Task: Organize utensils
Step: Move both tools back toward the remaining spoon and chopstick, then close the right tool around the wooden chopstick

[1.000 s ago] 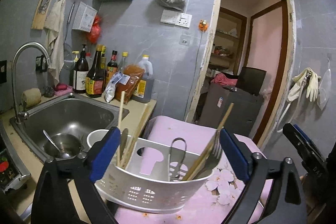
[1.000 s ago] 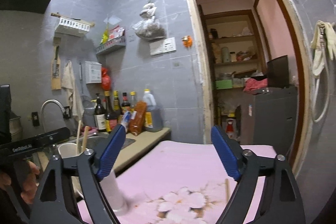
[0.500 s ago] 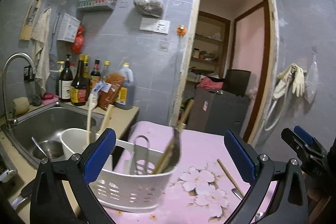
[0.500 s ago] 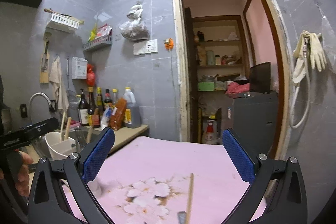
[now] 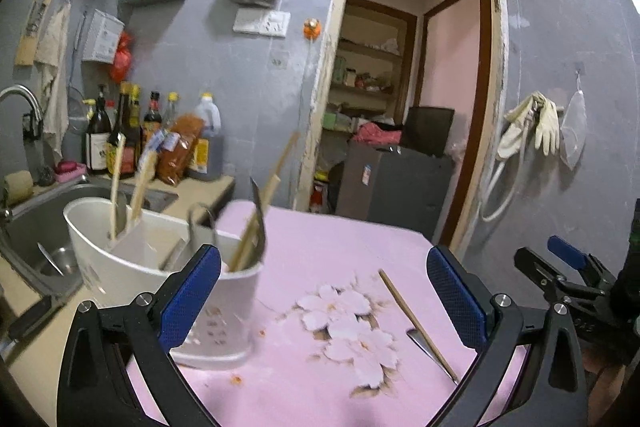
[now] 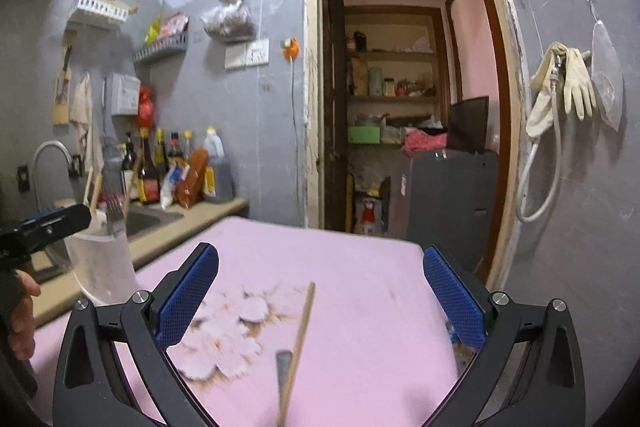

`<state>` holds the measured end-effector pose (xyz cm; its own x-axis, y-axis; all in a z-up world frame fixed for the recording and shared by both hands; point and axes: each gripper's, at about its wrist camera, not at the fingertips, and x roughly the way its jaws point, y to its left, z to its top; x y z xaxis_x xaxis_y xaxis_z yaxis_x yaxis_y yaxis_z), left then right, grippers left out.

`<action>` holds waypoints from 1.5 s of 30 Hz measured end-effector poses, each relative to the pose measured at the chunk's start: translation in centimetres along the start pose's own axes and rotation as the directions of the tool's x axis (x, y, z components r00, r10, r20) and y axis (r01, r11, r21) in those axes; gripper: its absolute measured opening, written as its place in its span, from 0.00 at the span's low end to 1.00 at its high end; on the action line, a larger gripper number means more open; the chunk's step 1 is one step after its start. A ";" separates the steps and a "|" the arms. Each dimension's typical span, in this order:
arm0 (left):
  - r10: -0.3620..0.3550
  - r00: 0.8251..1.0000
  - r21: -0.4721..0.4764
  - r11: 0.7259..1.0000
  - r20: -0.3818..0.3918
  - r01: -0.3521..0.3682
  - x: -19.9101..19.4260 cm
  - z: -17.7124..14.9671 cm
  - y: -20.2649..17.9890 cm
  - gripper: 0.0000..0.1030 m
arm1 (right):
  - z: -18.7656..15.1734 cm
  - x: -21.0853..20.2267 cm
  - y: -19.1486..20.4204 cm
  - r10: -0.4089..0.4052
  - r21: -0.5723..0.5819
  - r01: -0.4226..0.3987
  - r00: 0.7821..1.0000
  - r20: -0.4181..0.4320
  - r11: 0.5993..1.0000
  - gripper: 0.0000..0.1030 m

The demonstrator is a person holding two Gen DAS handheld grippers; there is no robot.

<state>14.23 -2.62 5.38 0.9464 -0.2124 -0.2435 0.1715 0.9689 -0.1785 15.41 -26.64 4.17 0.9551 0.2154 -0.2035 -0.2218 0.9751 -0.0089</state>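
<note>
Writing: none legible (bottle labels blurred).
Change: utensil holder point(image 5: 160, 267), between left jaws before, now at 9 o'clock.
Left gripper point(image 5: 324, 295): near level, fully spread, empty.
Right gripper point(image 6: 320, 299): near level, fully spread, empty.
Chopstick point(image 6: 298, 343): flat on pink cloth point(image 6: 360, 267), beside blade point(image 6: 283, 367), between right jaws.

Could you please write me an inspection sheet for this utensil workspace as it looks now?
Surface: pink flowered tabletop, small orange crumbs near the caddy.
Job's things: white utensil caddy upright, holding chopsticks and metal utensils; one loose chopstick beside a metal utensil, flat on the tabletop.
Clutter: sauce bottles by the sink.
Grippers: left gripper and right gripper open, both empty.
Cables: white hose on the wall.
Surroundings: open doorway, hanging gloves.
</note>
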 end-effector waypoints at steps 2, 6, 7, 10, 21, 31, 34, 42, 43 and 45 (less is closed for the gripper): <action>-0.011 0.999 0.000 1.000 -0.031 0.011 0.4 -0.6 -0.5 0.98 | -0.4 0.5 -0.3 0.004 -0.005 -0.004 0.999 -0.039 1.000 1.00; -0.031 0.995 0.025 0.999 -0.099 0.034 1.4 -1.8 -1.5 0.98 | -1.8 2.1 -1.3 0.027 -0.003 -0.028 0.987 -0.158 1.000 1.00; -0.032 0.993 0.031 0.999 -0.114 0.035 1.7 -2.1 -1.7 0.98 | -2.0 2.5 -1.5 0.038 0.003 -0.038 0.982 -0.183 0.999 1.00; -0.027 0.985 0.050 0.998 -0.170 0.036 2.6 -2.7 -2.2 0.98 | -3.1 3.8 -2.0 0.066 0.014 -0.064 0.963 -0.260 0.998 1.00; -0.003 0.913 -0.010 1.000 -0.407 -0.001 6.6 -5.4 -1.5 0.98 | -5.7 8.1 -1.3 0.147 0.005 -0.167 0.853 -0.501 0.986 0.53; -0.021 0.880 -0.071 0.997 -0.474 -0.015 7.4 -5.8 -0.3 0.98 | -7.5 9.7 0.5 0.147 -0.050 -0.223 0.778 -0.610 0.973 0.38; -0.026 0.876 -0.074 0.997 -0.481 -0.011 7.5 -5.6 -0.4 0.98 | -7.6 9.7 0.7 0.104 -0.098 -0.207 0.779 -0.618 0.973 0.29; -0.115 0.835 -0.107 0.992 -0.538 0.068 8.4 -5.4 -1.4 0.97 | -7.8 8.9 -0.1 0.053 -0.164 -0.199 0.776 -0.628 0.966 0.03; -0.127 0.830 -0.109 0.991 -0.544 0.081 8.5 -5.3 -1.7 0.97 | -7.7 8.7 -0.5 0.050 -0.161 -0.191 0.779 -0.626 0.968 0.03; -0.148 0.819 -0.110 0.988 -0.554 0.104 8.8 -5.3 -2.3 0.97 | -7.6 8.1 -1.0 0.040 -0.164 -0.179 0.783 -0.620 0.970 0.03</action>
<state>20.71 -7.39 -1.38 0.5983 -0.3876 -0.7013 0.2375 0.9217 -0.3068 21.92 -26.29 -4.88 0.6173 0.1742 -0.7672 -0.4182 0.8986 -0.1325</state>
